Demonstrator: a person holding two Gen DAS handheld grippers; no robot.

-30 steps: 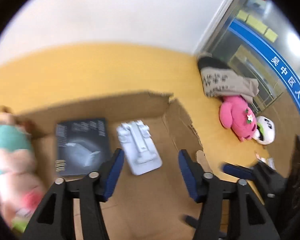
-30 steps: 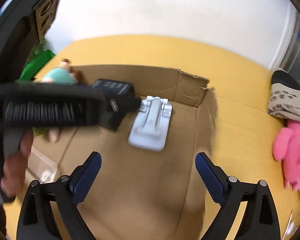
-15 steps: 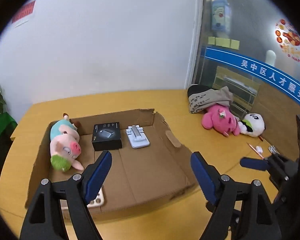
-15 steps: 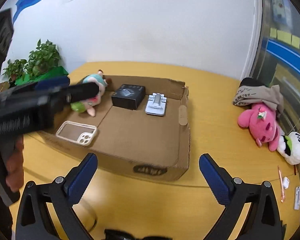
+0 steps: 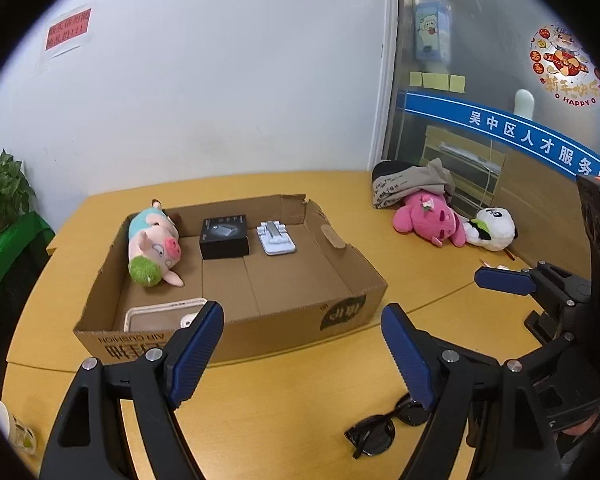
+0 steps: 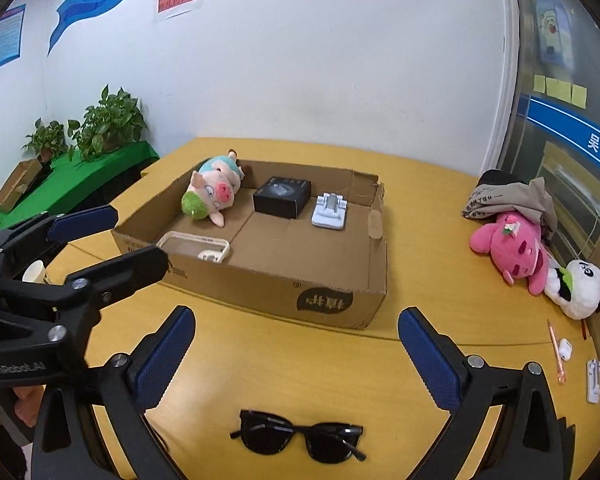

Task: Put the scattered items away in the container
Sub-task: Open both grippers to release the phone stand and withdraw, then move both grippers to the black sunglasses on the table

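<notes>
Four items already lie in your cardboard box (image 6: 332, 304); sunglasses (image 6: 300, 434), pink plush (image 6: 512, 244) and panda plush (image 6: 578, 288) remain outside. Your left gripper (image 5: 302, 344) and right gripper (image 6: 296, 354) gape, empty.

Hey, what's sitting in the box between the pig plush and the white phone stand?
A black box lies between the pig plush and white stand, clearest in the right wrist view.

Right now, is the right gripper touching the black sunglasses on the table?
Apart. The right wrist view shows the sunglasses lying on bare table between the open fingers of the right gripper, with yellow tabletop visible on both sides.
</notes>
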